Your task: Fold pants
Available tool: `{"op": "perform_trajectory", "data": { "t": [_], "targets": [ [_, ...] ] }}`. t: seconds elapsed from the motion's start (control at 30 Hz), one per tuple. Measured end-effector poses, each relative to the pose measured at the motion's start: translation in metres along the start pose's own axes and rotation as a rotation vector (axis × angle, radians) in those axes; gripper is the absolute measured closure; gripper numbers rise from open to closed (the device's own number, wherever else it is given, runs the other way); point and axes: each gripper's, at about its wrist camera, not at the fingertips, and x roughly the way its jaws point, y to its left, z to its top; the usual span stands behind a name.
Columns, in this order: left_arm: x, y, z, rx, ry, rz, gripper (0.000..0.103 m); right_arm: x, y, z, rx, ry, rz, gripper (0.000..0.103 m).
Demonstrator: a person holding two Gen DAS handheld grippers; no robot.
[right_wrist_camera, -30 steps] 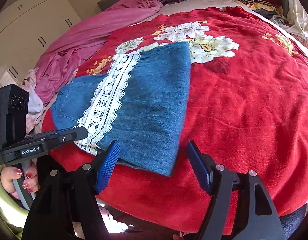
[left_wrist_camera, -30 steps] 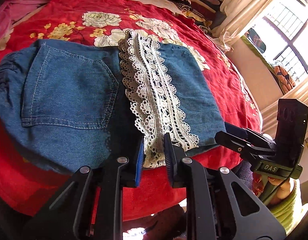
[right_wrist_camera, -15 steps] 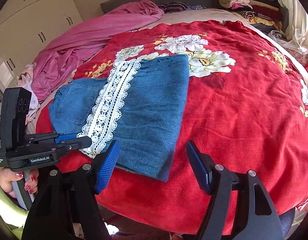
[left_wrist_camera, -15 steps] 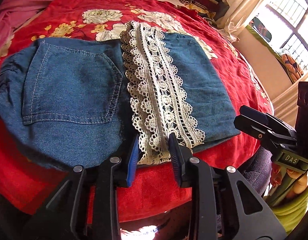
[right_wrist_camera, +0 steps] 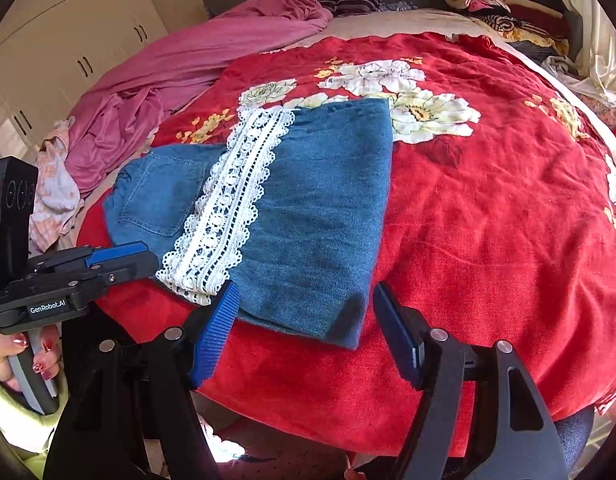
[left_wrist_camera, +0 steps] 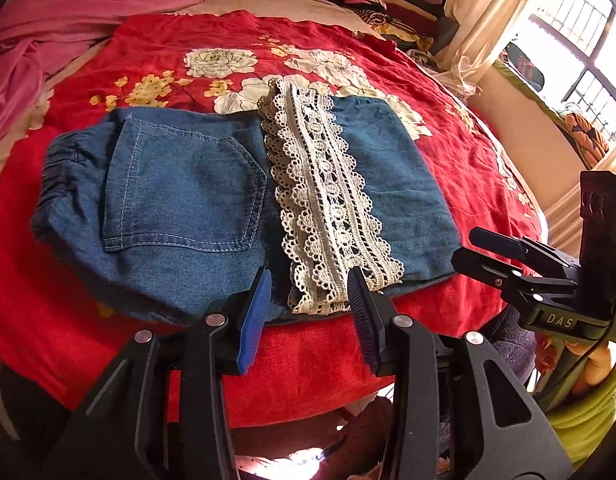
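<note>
Red bedspread (left_wrist_camera: 316,364): left tongs (left_wrist_camera: 308,312) spread wider off pants (left_wrist_camera: 180,200); right tongs (right_wrist_camera: 304,332) spread.

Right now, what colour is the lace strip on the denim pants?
Cream-white lace strip, clearest in the left wrist view.

Pants (right_wrist_camera: 308,216): folded denim, white lace strip (right_wrist_camera: 232,204) across, flat on red floral bedspread (right_wrist_camera: 488,220)
Right gripper (right_wrist_camera: 304,332): jaws apart, over the near hem
Left gripper (right_wrist_camera: 120,258): at left, beside lace end
</note>
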Motion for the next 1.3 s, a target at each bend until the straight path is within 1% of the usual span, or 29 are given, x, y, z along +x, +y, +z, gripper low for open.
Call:
{"op": "perform_trajectory", "data": {
  "t": [0.1, 0.13, 0.17, 0.3, 0.5, 0.63, 0.7, 0.77, 0.9, 1.03, 1.1, 1.17, 1.3],
  "targets": [
    [-0.013, 0.003, 0.003, 0.003, -0.030, 0.011, 0.067, -0.013, 0.006, 0.008, -0.013, -0.032, 0.010, 0.034],
    [-0.017, 0.004, 0.004, 0.008, -0.040, 0.016, 0.066, -0.017, 0.009, 0.011, -0.017, -0.041, 0.009, 0.032],
    [-0.022, 0.005, 0.004, 0.014, -0.052, 0.026, 0.065, -0.021, 0.011, 0.014, -0.022, -0.052, 0.010, 0.028],
    [-0.037, 0.012, 0.005, 0.011, -0.090, 0.058, 0.058, -0.034, 0.020, 0.028, -0.039, -0.089, 0.018, 0.025],
    [-0.055, 0.030, 0.008, -0.012, -0.137, 0.093, 0.051, -0.041, 0.038, 0.049, -0.075, -0.108, 0.024, 0.023],
    [-0.068, 0.046, 0.008, -0.040, -0.173, 0.120, 0.046, -0.043, 0.058, 0.066, -0.117, -0.123, 0.017, 0.016],
    [-0.073, 0.054, 0.008, -0.048, -0.187, 0.140, 0.043, -0.044, 0.067, 0.075, -0.128, -0.131, 0.029, 0.015],
    [-0.079, 0.062, 0.007, -0.060, -0.197, 0.156, 0.042, -0.042, 0.077, 0.084, -0.139, -0.130, 0.035, 0.015],
    [-0.086, 0.077, 0.003, -0.091, -0.208, 0.160, 0.041, -0.033, 0.100, 0.100, -0.181, -0.125, 0.055, 0.015],
    [-0.088, 0.092, -0.002, -0.119, -0.209, 0.167, 0.038, -0.019, 0.121, 0.112, -0.227, -0.117, 0.062, 0.015],
    [-0.086, 0.101, -0.004, -0.135, -0.208, 0.170, 0.036, -0.012, 0.130, 0.117, -0.241, -0.104, 0.084, 0.015],
    [-0.084, 0.109, -0.006, -0.152, -0.208, 0.167, 0.036, -0.003, 0.139, 0.121, -0.261, -0.094, 0.107, 0.009],
    [-0.076, 0.126, -0.010, -0.188, -0.205, 0.159, 0.035, 0.019, 0.156, 0.129, -0.309, -0.056, 0.102, 0.009]
  ]
}}
